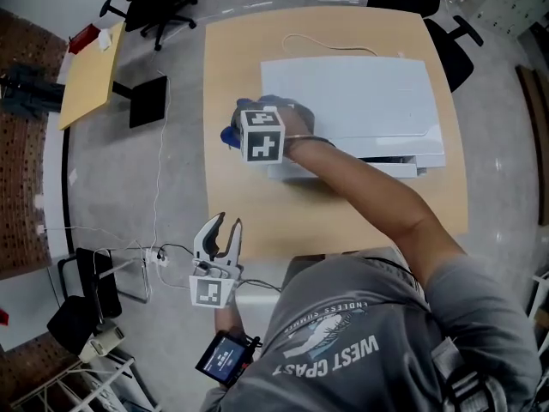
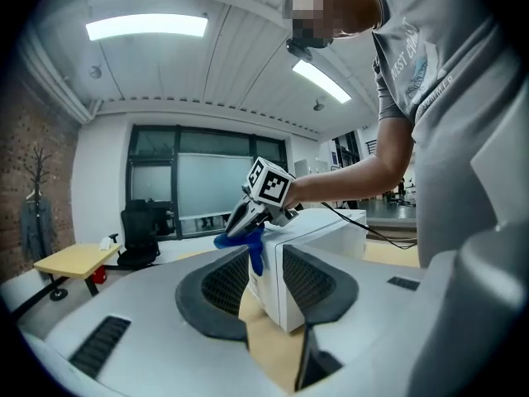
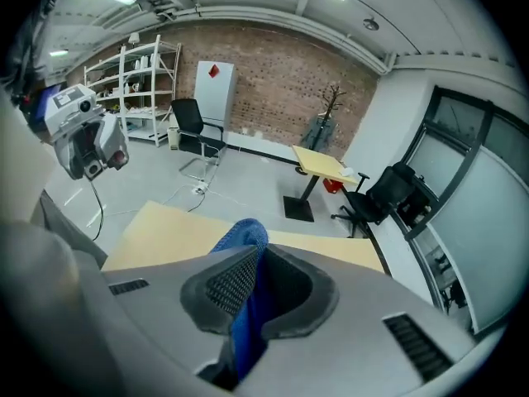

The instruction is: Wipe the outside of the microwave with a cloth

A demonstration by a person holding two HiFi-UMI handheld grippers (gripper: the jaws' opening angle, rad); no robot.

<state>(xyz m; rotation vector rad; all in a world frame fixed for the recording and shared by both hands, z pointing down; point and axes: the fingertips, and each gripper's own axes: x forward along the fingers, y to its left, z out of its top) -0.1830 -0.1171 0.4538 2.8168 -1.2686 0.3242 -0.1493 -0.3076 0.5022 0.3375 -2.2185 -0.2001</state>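
Pinching a blue cloth (image 3: pixel 246 236) tight between its jaws, the right gripper (image 1: pixel 247 129) sits at the left end of the white microwave (image 1: pixel 360 101), which stands on the wooden table (image 1: pixel 232 58). The cloth hangs bunched at the top edge of the microwave's left side. Off the table's near left corner, well apart from the microwave, the left gripper (image 1: pixel 225 227) holds its jaws a little way apart with nothing between them.
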